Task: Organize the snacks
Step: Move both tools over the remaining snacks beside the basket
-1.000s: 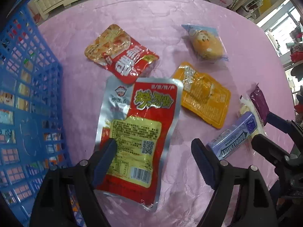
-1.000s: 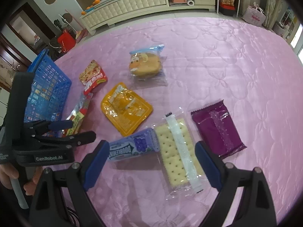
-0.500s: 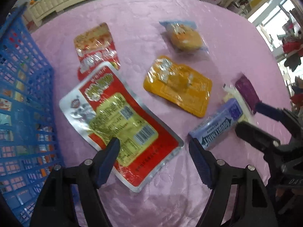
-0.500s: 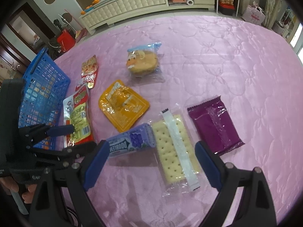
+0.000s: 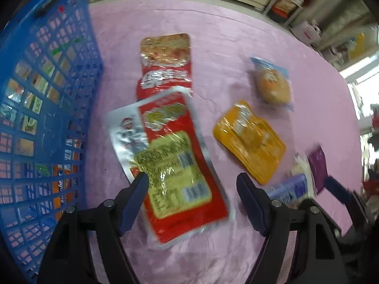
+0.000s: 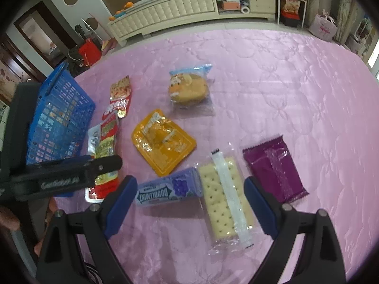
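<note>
A big red and silver pouch [image 5: 175, 156] lies flat on the pink cloth [image 5: 236, 35], its top over the end of a small red pouch [image 5: 165, 61]. My left gripper [image 5: 193, 177] hovers over it, open; the left fingertip overlaps the pouch's edge and the right one stands clear. A blue basket [image 5: 47, 47] holding several packs is just to the left. My right gripper [image 6: 190, 182] is open above a Doublemint gum pack [image 6: 165, 189] and a cracker pack [image 6: 225, 203]. An orange pouch [image 6: 163, 142], a wrapped bun [image 6: 187, 90] and a purple pack [image 6: 274, 170] lie around them.
The pink cloth [image 6: 296, 82] stretches bare to the far right. Beyond its far edge stand a white cabinet [image 6: 177, 11], shelves and bags on the floor. A hand [image 6: 9, 217] holds the left gripper at the lower left of the right wrist view.
The left wrist view has rolled, and the left gripper narrowed slightly. The big red pouch, seen edge-on from the right before, now lies flat, turned against the small red pouch. My right gripper has kept still.
</note>
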A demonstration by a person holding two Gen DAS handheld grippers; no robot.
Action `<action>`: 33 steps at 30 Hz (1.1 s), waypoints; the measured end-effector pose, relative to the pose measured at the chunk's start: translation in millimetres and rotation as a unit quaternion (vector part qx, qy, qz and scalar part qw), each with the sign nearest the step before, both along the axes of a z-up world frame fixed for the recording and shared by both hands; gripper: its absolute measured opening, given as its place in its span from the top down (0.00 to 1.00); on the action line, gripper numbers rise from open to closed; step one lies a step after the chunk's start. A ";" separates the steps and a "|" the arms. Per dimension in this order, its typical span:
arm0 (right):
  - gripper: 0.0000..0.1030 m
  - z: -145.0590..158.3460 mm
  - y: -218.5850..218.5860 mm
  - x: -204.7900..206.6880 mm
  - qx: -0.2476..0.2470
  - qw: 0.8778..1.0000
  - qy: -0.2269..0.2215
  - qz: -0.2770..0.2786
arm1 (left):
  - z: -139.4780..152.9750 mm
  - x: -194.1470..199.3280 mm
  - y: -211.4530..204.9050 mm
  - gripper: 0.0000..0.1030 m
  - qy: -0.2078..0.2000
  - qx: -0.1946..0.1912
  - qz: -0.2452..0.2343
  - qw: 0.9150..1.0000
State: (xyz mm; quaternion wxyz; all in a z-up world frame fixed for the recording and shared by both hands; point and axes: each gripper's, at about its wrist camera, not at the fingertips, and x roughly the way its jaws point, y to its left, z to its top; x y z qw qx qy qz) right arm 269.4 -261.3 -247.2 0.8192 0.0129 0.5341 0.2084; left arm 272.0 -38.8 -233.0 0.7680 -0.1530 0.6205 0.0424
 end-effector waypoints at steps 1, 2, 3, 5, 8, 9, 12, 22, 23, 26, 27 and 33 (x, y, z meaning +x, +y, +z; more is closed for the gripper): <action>0.09 -0.8 -0.4 0.6 0.000 1.000 -0.001 0.001 | -1.8 2.2 1.2 0.23 0.000 0.000 0.009 1.000; 0.09 -2.5 -0.9 1.2 -0.001 1.000 -0.001 0.001 | -0.8 4.6 -0.3 0.23 0.002 0.001 0.018 1.000; 0.09 -4.0 -1.2 2.1 -0.002 1.000 0.000 0.002 | -7.2 6.1 -3.8 0.23 0.004 0.002 0.026 1.000; 0.09 -7.1 -4.2 3.2 0.000 1.000 0.002 -0.001 | -10.2 7.5 -3.8 0.23 0.002 0.004 0.033 0.999; 0.09 -10.3 -10.2 3.0 0.004 1.000 0.006 -0.006 | -3.2 6.8 -18.5 0.23 0.010 0.012 0.014 1.000; 0.09 -10.9 -11.8 2.7 0.005 1.000 0.006 -0.007 | -4.1 5.8 -24.1 0.23 0.012 0.016 -0.004 1.000; 0.09 -10.8 -15.1 2.0 0.007 1.000 0.006 -0.011 | -3.6 -1.3 -40.5 0.23 0.006 0.009 -0.036 0.999; 0.09 -3.8 -15.6 -1.4 0.007 1.000 -0.001 -0.007 | 6.9 -16.0 -48.9 0.23 -0.022 -0.046 -0.002 0.999; 0.09 -2.9 -15.6 -1.5 0.006 1.000 -0.002 -0.007 | 9.7 -18.3 -47.7 0.23 -0.026 -0.046 0.004 0.999; 0.09 -0.3 -15.3 -0.3 0.008 1.000 -0.004 -0.007 | 19.0 -25.2 -45.6 0.22 -0.032 -0.033 0.030 0.998; 0.09 0.7 -14.6 0.2 0.007 1.000 -0.005 -0.005 | 20.1 -26.5 -46.0 0.22 -0.031 -0.028 0.039 0.998; 0.09 4.3 -9.1 -2.6 0.009 1.000 -0.015 0.008 | 13.7 -16.4 -21.2 0.22 -0.019 0.002 0.087 0.996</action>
